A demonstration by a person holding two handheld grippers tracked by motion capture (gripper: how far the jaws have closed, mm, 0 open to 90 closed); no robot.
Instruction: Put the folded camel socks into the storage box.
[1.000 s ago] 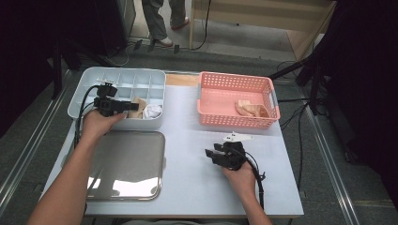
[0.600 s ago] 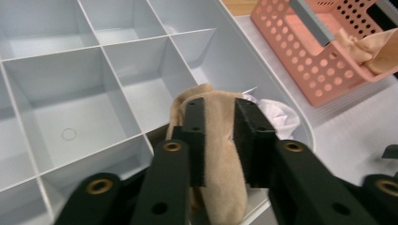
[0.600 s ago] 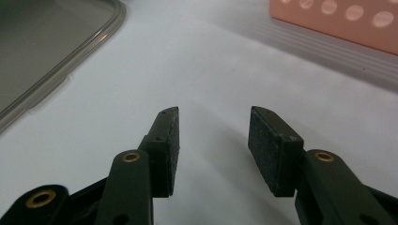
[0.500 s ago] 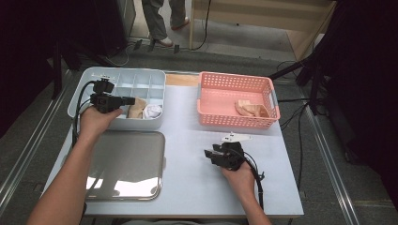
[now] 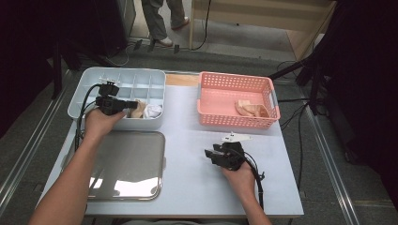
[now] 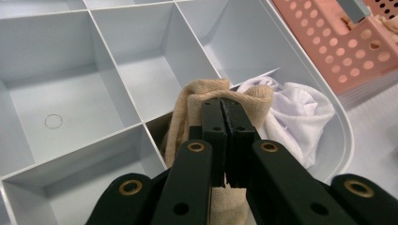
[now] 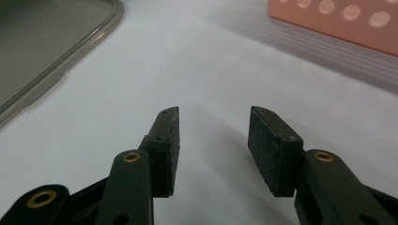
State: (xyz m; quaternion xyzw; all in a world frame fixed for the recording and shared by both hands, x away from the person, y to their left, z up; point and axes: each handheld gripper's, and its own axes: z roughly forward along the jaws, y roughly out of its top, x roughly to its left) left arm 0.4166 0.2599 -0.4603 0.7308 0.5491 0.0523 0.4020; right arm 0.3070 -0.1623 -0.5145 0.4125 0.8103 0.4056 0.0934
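Beige sock (image 6: 187,112) sits pinched in my left tool (image 6: 224,123), just closed on it, inside the divided bin's (image 6: 70,101) near compartment beside a white sock (image 6: 291,112), so lift straight up.

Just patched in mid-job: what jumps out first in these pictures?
The left gripper, whose jaws have just been closing, is clamped on a beige sock in a compartment of the grey divided box, beside a white sock. The right gripper rests open over the bare table, between the metal tray and the pink basket, which holds more beige socks.
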